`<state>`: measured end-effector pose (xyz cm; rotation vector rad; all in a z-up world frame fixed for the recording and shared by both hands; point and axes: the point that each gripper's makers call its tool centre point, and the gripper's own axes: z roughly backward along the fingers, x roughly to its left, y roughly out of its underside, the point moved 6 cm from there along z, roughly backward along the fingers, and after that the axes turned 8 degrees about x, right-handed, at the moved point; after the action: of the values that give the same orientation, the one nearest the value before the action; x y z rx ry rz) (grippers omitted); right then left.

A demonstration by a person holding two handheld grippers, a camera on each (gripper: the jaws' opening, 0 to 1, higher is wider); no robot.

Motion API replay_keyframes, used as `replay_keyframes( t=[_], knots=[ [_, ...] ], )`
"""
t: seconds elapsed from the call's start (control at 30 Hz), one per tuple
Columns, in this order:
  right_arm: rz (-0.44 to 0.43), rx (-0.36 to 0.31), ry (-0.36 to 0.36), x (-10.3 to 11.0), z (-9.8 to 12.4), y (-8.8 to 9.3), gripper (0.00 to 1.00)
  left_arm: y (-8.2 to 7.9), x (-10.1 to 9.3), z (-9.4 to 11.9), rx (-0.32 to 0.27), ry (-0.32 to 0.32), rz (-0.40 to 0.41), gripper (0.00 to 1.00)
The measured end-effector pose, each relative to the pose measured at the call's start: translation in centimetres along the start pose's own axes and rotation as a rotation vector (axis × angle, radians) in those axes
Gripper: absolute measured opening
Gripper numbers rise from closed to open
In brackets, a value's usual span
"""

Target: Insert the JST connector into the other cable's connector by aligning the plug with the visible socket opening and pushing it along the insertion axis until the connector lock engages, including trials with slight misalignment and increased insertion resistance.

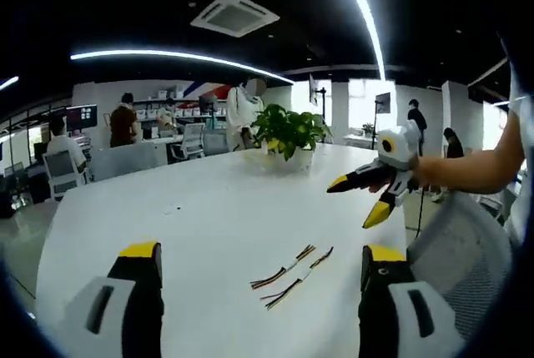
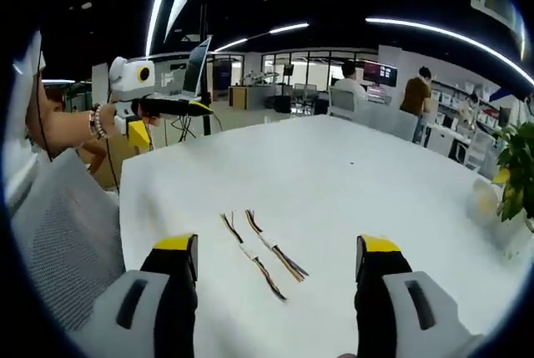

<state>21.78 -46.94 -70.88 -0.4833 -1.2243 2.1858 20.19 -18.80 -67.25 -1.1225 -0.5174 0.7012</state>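
Two thin multicoloured cables lie side by side on the white bench (image 1: 167, 199) — one cable (image 1: 284, 272) just beside the other cable (image 1: 299, 281), each with a small pale connector at its middle, neither touched. The left tongs (image 1: 260, 259) hang above the bench with jaws spread wide and nothing between them, and the right tongs (image 2: 277, 251) — likewise wide open and empty — hover over the same pair. A potted plant (image 1: 289, 133) stands farther back on the bench.
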Motion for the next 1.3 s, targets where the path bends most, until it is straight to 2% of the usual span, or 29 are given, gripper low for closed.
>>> replay_keyframes(
  t=[0.03,0.1,0.27,0.33,0.4,0.63,0.73,0.87,1.0,1.23,1.3],
  knots=[
    [-0.003,-0.010,0.009,0.1,0.6,-0.1,0.79,0.1,0.1,0.7,0.001,-0.023,0.000,0.99],
    [-0.008,-0.016,0.016,0.5,1.6,0.0,0.79,0.2,-0.1,1.7,-0.005,-0.026,0.000,0.99],
    [-0.012,-0.020,0.055,1.5,3.5,0.7,0.84,0.7,-0.2,4.6,-0.034,-0.114,0.037,0.99],
    [-0.022,-0.026,0.081,1.9,4.2,1.2,0.86,1.0,-0.4,5.6,-0.055,-0.137,0.048,0.99],
    [-0.033,-0.031,0.098,2.4,4.9,1.6,0.86,1.1,-0.5,6.5,-0.106,-0.165,0.061,0.99],
    [-0.061,-0.041,0.155,3.8,6.7,2.9,0.86,2.4,-2.9,8.2,-0.145,-0.155,0.092,0.99],
    [-0.079,-0.045,0.169,3.5,7.2,2.9,0.88,3.0,-4.0,8.5,-0.144,-0.144,0.102,0.99],
    [-0.092,-0.058,0.199,3.6,7.9,3.1,0.88,3.7,-5.0,8.6,-0.096,-0.158,0.107,0.99],
    [-0.119,-0.047,0.211,4.3,8.3,3.9,0.88,4.5,-6.0,8.4,-0.069,-0.135,0.111,0.99],
    [-0.135,-0.012,0.210,5.5,8.2,5.4,0.89,5.5,-6.4,8.5,-0.013,-0.154,0.021,0.99],
    [-0.150,-0.012,0.206,5.7,8.0,5.7,0.89,5.8,-6.6,8.5,-0.006,-0.146,0.021,0.99]
  ],
)
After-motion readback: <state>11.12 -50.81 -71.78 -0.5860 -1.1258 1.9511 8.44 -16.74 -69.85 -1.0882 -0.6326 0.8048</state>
